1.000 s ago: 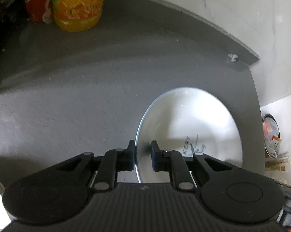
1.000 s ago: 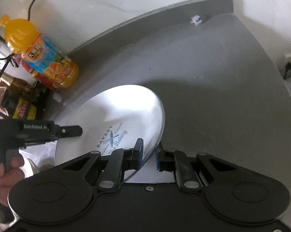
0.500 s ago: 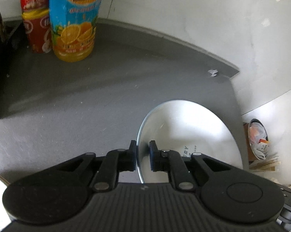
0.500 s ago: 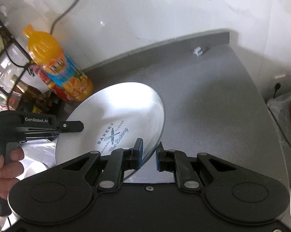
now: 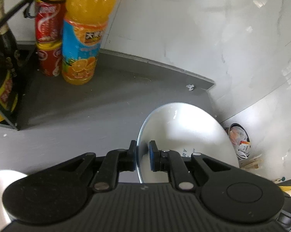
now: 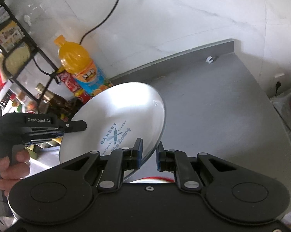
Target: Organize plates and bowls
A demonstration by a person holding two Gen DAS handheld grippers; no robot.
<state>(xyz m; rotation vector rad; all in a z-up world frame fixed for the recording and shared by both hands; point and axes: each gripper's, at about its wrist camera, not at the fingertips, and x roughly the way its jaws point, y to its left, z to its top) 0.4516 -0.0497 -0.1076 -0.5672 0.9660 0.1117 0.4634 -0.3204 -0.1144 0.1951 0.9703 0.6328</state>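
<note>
A white plate (image 5: 184, 135) printed with a blue "BAKERY" logo hangs tilted above the grey counter (image 5: 77, 116). My left gripper (image 5: 142, 155) is shut on its rim, and the plate runs edge-on between the pads. From the right wrist, the plate (image 6: 116, 116) shows its printed face, and my right gripper (image 6: 149, 154) is shut on its near right edge. The left gripper (image 6: 75, 125) clamps the opposite edge there, held by a hand (image 6: 8, 170).
An orange juice bottle (image 5: 83, 38), stacked red cans (image 5: 48, 38) and a dark bottle (image 5: 2, 67) stand at the counter's back left by a black rack (image 6: 19, 48). A white dish (image 5: 0, 185) shows at lower left. A bin (image 5: 238, 141) sits beyond the counter's right end.
Both grippers have risen with the plate between them, so it now hangs higher over the counter. More of the wall and the bottles have come into view.
</note>
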